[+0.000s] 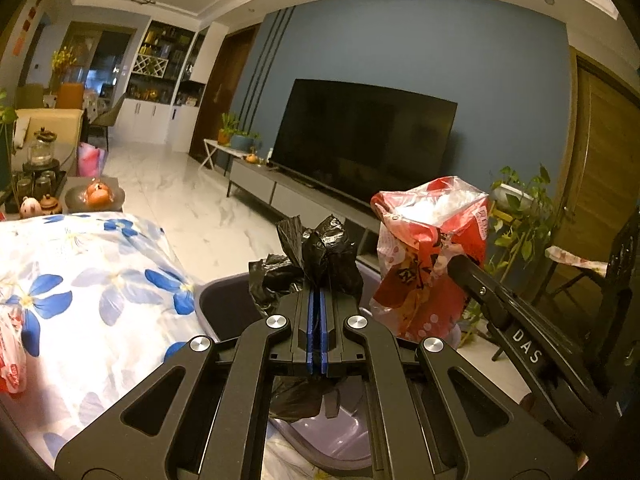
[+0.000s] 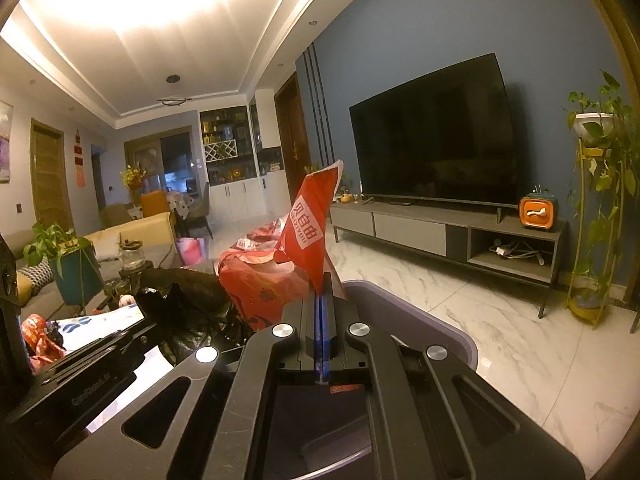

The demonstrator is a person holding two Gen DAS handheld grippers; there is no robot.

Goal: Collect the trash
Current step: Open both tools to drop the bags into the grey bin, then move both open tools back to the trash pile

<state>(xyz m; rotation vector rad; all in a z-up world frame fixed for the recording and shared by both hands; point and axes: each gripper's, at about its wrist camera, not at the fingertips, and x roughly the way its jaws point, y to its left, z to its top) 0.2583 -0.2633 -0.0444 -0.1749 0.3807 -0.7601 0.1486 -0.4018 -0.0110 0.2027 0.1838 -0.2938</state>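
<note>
The left gripper (image 1: 318, 294) has its blue-lined jaws pressed together on a crumpled black plastic bag (image 1: 316, 256), which bunches up above the fingertips and also hangs below them, down toward the grey-purple bin (image 1: 224, 300) underneath. In the right wrist view the same black bag (image 2: 188, 304) lies draped at the bin's left side, beside the dark body of the left gripper (image 2: 132, 336).

The right gripper (image 2: 323, 300) is clamped on a red plastic bag (image 2: 312, 220) printed with white characters; a strip of it stands up tall from between the closed jaws, while the bulk of the bag (image 2: 260, 280) swells to the left of them. From the left wrist camera that red bag (image 1: 428, 256) hangs open-mouthed with pale, clear plastic showing at its top, pinched by the tip of the right gripper (image 1: 460, 266), just right of the black bag. Both bags are held over or beside the bin (image 2: 420, 320), whose rounded rim curves around the right gripper's front.

To the left of the bin sits a surface covered by a white cloth with blue flowers (image 1: 92, 280), and a piece of red-and-white wrapper (image 1: 10, 360) lies at its left edge. Farther off, a dark television (image 2: 436, 140) stands on a low grey cabinet (image 2: 408, 232) against a blue wall, with an orange box (image 2: 538, 212) at the cabinet's right end and a trailing green plant (image 2: 600, 152) on a yellow stand beside it. The floor is pale marble tile (image 2: 500, 320)
</note>
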